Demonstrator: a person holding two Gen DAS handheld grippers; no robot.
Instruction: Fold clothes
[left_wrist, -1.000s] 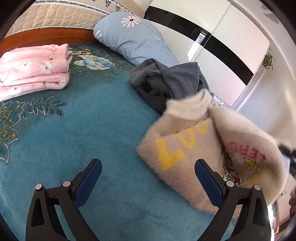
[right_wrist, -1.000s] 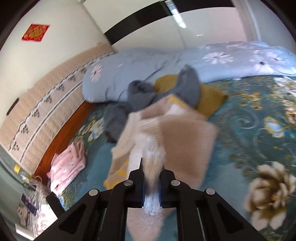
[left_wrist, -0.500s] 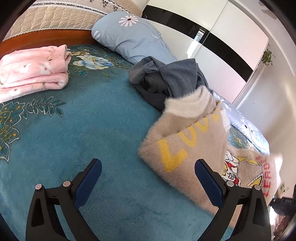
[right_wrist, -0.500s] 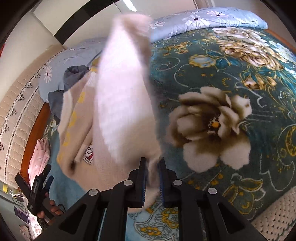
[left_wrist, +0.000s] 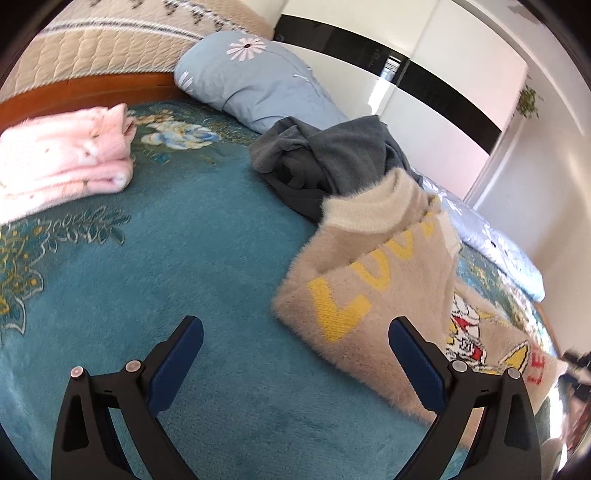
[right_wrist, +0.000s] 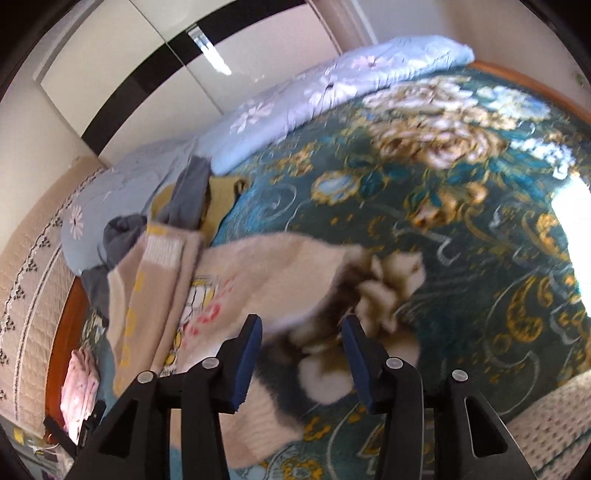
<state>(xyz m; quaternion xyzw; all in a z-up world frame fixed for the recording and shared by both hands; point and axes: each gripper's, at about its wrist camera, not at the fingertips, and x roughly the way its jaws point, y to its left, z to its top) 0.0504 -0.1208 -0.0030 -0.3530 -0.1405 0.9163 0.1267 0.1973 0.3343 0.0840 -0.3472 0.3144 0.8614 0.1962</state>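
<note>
Moved: since the earlier frame the right hand-held gripper (right_wrist: 301, 345) has swung out over the bed and its jaws have just been opening. One second ago they pinched the sweater's edge. Now they stand apart, and blurry sweater cloth shows in the gap between them. The pads do not press it.
Sweater: the fuzzy beige sweater (left_wrist: 373, 295) has come down from the air and now lies spread on the bed. It has yellow letters and a cartoon picture. In the right view the sweater (right_wrist: 258, 273) reaches from the clothes pile to the open jaws.
Left hand-held gripper: the left hand-held gripper (left_wrist: 295, 365) is wide open and holds nothing. It hovers over the blue blanket (left_wrist: 184, 258), and its right finger shows in front of the sweater's near edge.
Grey clothes: a dark grey heap (left_wrist: 325, 162) sits just behind the sweater, touching its collar.
Pink clothes: a folded pink stack (left_wrist: 62, 158) lies well apart, by the headboard.
Quilt: a light blue quilt (left_wrist: 255, 81) lies along the far side of the bed.
</note>
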